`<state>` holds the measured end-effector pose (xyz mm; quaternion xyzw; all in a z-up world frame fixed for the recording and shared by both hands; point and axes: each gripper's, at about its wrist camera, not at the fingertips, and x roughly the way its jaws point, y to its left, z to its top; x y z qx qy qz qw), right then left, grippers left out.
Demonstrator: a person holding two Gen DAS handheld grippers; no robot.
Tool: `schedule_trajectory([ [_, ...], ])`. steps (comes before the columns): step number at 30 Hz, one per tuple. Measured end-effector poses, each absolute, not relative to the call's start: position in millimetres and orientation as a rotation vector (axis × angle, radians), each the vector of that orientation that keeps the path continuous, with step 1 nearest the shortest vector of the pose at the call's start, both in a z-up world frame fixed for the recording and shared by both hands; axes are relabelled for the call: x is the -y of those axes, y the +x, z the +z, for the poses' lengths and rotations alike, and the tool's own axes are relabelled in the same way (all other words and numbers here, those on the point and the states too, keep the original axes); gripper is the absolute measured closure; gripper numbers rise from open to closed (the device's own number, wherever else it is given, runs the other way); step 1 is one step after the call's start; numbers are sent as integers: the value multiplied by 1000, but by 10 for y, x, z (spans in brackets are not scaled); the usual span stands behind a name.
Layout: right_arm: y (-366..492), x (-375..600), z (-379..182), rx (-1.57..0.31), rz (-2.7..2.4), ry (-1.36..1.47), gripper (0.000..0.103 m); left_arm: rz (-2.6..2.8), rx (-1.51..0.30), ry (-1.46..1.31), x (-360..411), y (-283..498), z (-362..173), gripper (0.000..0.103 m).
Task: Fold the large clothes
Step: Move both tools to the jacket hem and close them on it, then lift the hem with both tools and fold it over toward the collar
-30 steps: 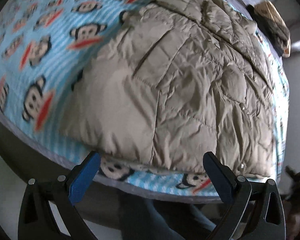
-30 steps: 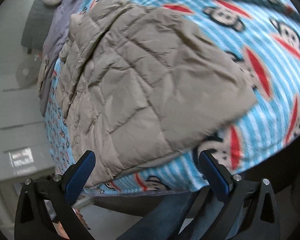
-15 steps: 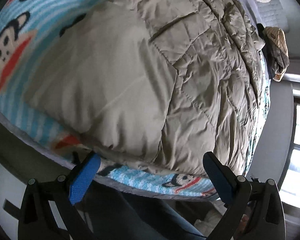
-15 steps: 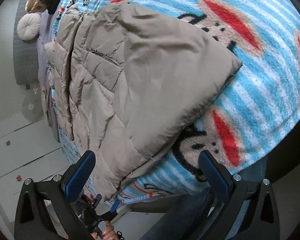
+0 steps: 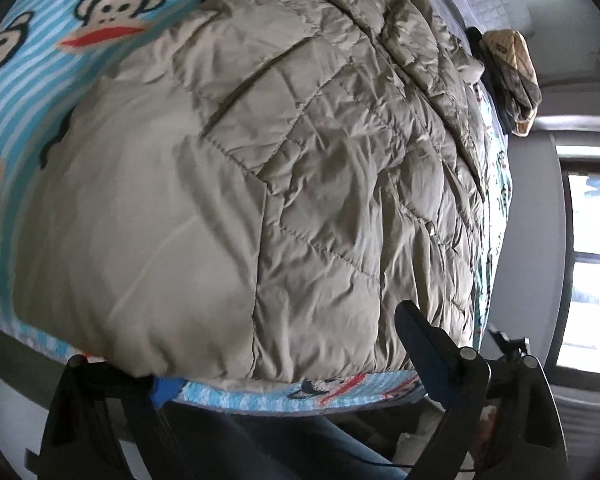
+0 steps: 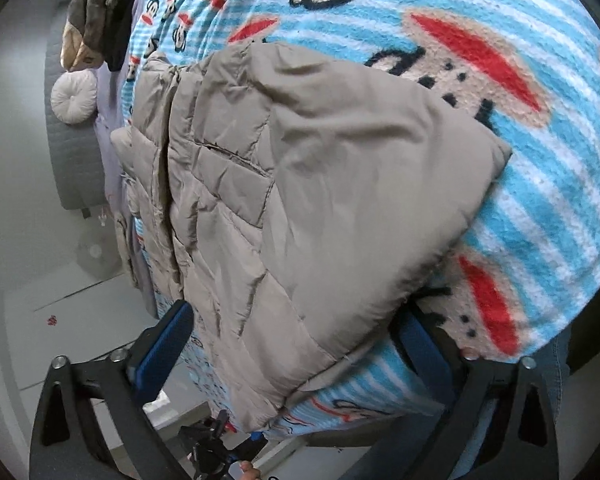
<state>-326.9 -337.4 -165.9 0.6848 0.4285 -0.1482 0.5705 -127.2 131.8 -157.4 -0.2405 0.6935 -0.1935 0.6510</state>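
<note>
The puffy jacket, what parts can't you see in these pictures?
- Left wrist view: the jacket's near hem covers the left gripper's left fingertip.
- Right wrist view: the hem hides the right gripper's right fingertip.
- Both views: the underside lies against the monkey blanket.

Between my left gripper's (image 5: 288, 364) closing jaws, the padded jacket's (image 5: 300, 184) bulging hem is filling the gap; the pads are not yet pressing it. My right gripper's (image 6: 296, 344) jaws are closing around the jacket's corner, which is blocking passage straight ahead. Beyond my right-hand finger there, open monkey-print blanket (image 6: 540, 208) is lying free. Below both fingertips, the bed edge is dropping to clear space, partly occupied by my jeans-clad legs (image 5: 300, 448).
</note>
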Motion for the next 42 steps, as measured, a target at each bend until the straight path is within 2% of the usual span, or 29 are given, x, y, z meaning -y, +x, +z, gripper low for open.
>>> schedule_trajectory([
  [1,-3263,3358,-1661,-1016,-352,1604,30,-449,-1576,-538,-1329,-1276,-1573,20],
  [2,-3270,3355,-1673,-1021,-356,1602,34,-463,-1583,-518,-1317,-1274,-1579,28],
  [3,-3264,3334,-1677,-1020,-359,1602,42,-474,-1591,-494,-1302,-1261,-1589,31],
  [4,-3258,3306,-1681,-1021,-367,1600,53,-482,-1591,-479,-1283,-1248,-1596,47],
  [5,-3252,3273,-1687,-1025,-381,1595,60,-501,-1592,-465,-1276,-1229,-1602,66],
  [6,-3256,3254,-1689,-1030,-398,1590,78,-519,-1591,-463,-1287,-1230,-1601,74],
  [7,-3268,3232,-1687,-1027,-423,1589,90,-540,-1579,-469,-1301,-1221,-1582,83],
  [8,-3278,3211,-1681,-1013,-437,1592,91,-565,-1557,-475,-1314,-1197,-1525,85],
  [21,-2982,3276,-1188,-952,-356,1472,94,-660,-1357,-390,-1019,-589,-800,85],
  [32,-1669,3957,-341,-928,-74,1216,95,-489,-1092,-407,-594,183,68,85],
  [38,-565,4259,-108,-970,35,1032,95,-369,-1061,-352,-272,872,75,85],
  [42,25,4326,-247,-1014,20,969,95,-334,-1125,-308,-150,1413,-257,85],
])
